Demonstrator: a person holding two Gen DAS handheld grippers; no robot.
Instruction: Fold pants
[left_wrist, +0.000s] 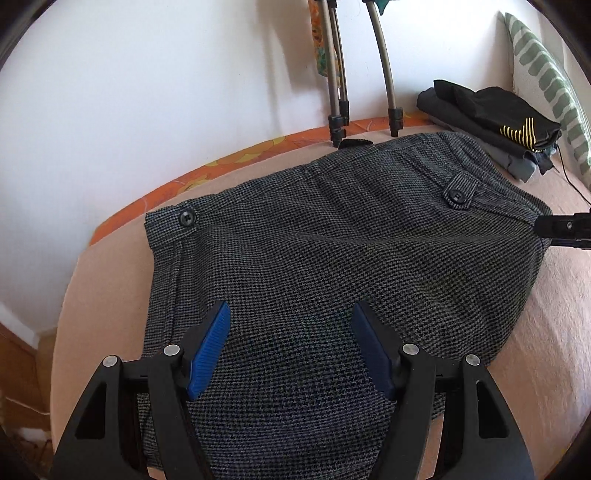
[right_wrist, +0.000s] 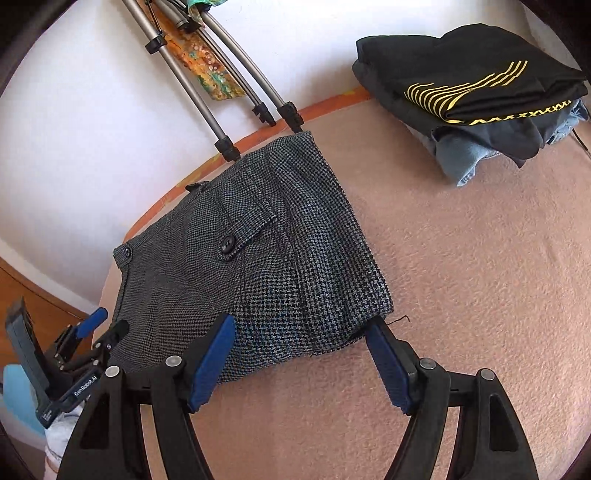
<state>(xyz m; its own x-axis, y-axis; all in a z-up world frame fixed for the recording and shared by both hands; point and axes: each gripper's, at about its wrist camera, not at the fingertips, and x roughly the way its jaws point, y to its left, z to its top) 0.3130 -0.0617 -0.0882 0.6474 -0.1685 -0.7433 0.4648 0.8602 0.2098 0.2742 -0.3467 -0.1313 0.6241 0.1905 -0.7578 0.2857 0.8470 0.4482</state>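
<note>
The houndstooth pants (left_wrist: 332, 266) lie folded into a compact bundle on the bed (right_wrist: 480, 295), its pinkish blanket showing on all sides, with the waistband end and its two black buttons toward the wall and the folded end toward the person. The left claw (left_wrist: 290, 350) hangs directly over the near part of the bundle, released, its blue pads spread wide with cloth showing between them and nothing gripped. The right claw (right_wrist: 301, 360) is released too, spread wide at the near right corner: its left pad sits over the cloth edge and its right pad lies just beside the corner where a loose thread trails, out over the blanket. The bundle's long axis seems to run away from both claws, from the near edge toward the wall, though the lens bends things, so any further fold would likely bring the near end up toward the waistband. The left claw is plainly the one more squarely over the fabric; the right covers only the corner. A stack of folded clothes (right_wrist: 480, 99) sits well apart at the far right, and tripod legs (left_wrist: 340, 74) stand at the wall just beyond the waistband.
</note>
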